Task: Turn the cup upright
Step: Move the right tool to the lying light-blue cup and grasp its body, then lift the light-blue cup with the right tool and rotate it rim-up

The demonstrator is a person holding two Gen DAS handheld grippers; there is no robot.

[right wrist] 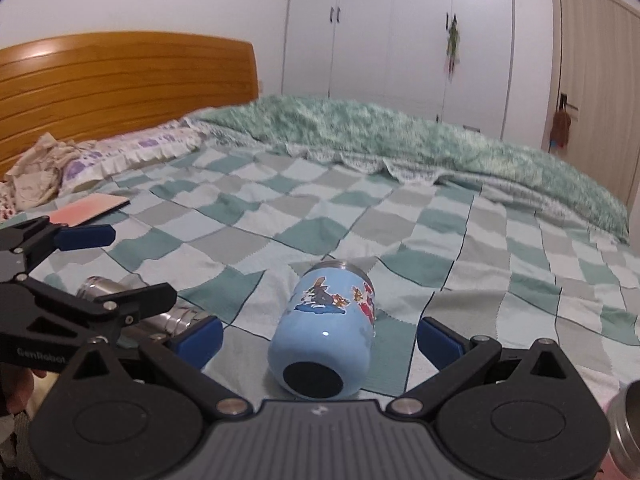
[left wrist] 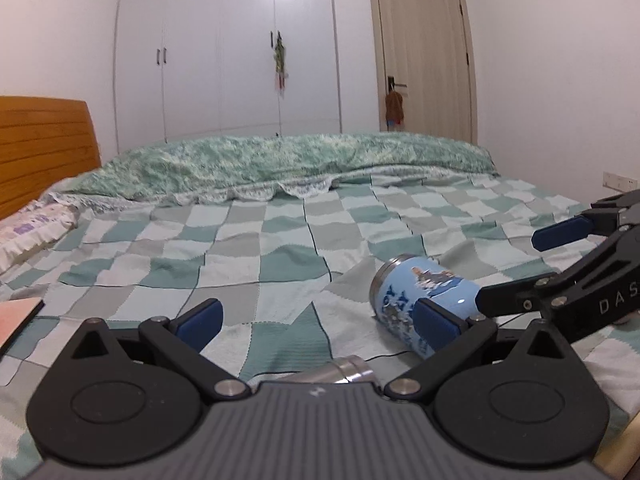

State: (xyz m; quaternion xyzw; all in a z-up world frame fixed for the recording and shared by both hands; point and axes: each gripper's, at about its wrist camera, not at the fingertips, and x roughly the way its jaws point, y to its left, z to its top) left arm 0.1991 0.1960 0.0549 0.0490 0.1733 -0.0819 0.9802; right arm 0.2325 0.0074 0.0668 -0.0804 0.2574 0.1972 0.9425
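Observation:
A light blue cup (right wrist: 324, 336) with cartoon stickers lies on its side on the checked bedspread, its black base toward my right gripper and its steel rim pointing away. My right gripper (right wrist: 320, 338) is open, its blue pads (right wrist: 200, 338) either side of the cup's base end without touching. In the left wrist view the cup (left wrist: 424, 292) lies at the right, with the right gripper (left wrist: 516, 268) open around its base end. My left gripper (left wrist: 316, 320) is open and empty, left of the cup.
A steel flask (left wrist: 344, 370) lies on the bed just under the left gripper; it also shows in the right wrist view (right wrist: 120, 292). A pink book (right wrist: 90, 210) lies near the pillows. A steel cup rim (right wrist: 624, 428) sits at the far right. A green quilt (left wrist: 288, 164) is folded at the back.

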